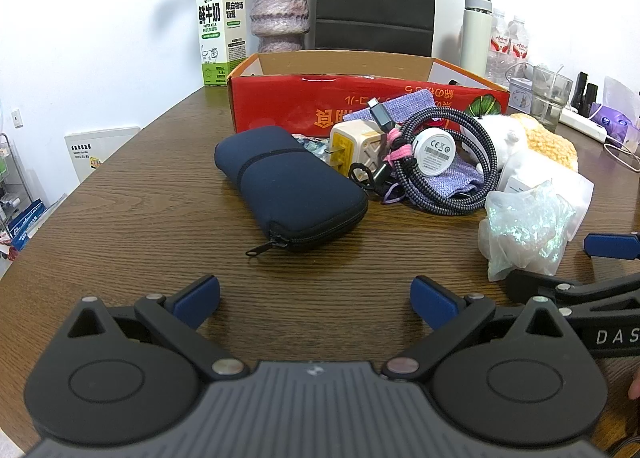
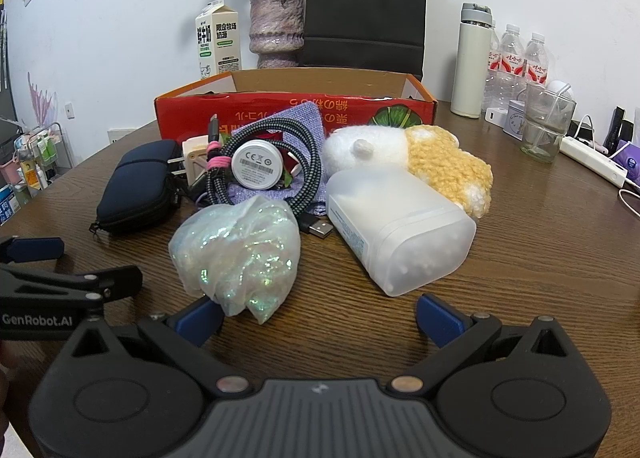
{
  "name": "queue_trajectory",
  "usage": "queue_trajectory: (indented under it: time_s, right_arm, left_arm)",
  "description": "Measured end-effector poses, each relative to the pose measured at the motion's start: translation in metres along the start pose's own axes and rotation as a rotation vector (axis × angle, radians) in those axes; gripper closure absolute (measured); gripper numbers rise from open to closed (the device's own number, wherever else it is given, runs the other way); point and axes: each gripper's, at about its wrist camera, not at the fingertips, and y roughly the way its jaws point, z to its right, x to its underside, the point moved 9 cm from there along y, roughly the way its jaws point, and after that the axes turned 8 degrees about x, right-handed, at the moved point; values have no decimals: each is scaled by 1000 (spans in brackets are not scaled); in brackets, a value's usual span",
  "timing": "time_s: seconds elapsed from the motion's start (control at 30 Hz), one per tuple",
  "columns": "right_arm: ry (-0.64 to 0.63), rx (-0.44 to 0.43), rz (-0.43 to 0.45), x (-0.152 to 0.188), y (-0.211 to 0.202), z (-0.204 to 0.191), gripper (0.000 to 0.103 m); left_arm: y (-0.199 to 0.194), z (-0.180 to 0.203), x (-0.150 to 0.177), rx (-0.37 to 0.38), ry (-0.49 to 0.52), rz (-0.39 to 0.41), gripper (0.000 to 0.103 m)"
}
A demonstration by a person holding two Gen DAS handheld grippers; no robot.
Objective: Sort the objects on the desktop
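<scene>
Glitter bag (image 2: 236, 254) at lower centre, just ahead of right gripper (image 2: 318, 320), nearer than left gripper (image 1: 316, 298). Both spread wide, holding nothing

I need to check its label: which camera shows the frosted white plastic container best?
The right wrist view: the frosted white plastic container lies whole and close. The left wrist view shows only part, behind the iridescent crinkled plastic bag.

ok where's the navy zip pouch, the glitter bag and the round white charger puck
navy zip pouch (image 1: 290, 188): left wrist view, top fabric
glitter bag (image 2: 240, 254): right wrist view, bag middle
round white charger puck (image 2: 256, 164): right wrist view, labelled face
</scene>
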Motion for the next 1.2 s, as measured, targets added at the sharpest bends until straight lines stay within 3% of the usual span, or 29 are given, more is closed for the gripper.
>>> queue_trajectory:
  time_s: [0.33,0.43,0.53,0.63,0.8,0.83,0.87,0.93,0.97,1.13,1.2]
  right_arm:
    - [1,4,-5,0,-1,3,0]
    - [4,5,-7,-1,-1,0,1]
    - [20,-53,56,-7,-15,-6,13]
    - [27,-111,100,-17,-23,-18,13]
    - [-34,-71,109,-28,-12,-35,16]
    - [-32,-80,101,-28,-9,-37,20]
    - [-24,-87,87,-29,-5,-37,34]
    - [-7,-103,61,-29,0,-36,53]
    - [4,-106,65,-29,0,-34,53]
    - [28,-120,71,-31,-5,-25,54]
    - [34,-119,72,-32,-7,-22,54]
  left_arm:
    - [2,2,-3,1,9,-17,0]
    - [-6,-4,-16,18,-12,34,0]
    - [-10,-11,-37,27,-25,84,0]
    - [9,-20,-59,26,-57,69,0]
    - [51,-30,-79,41,-112,7,0]
    - [58,-32,-80,42,-127,-11,0]
    - [64,-33,-79,50,-143,-29,0]
    - [71,-36,-77,52,-154,-52,0]
    - [72,-36,-74,58,-154,-55,1]
    - [65,-40,-66,25,-129,-36,24]
    - [59,-43,-62,40,-122,-38,26]
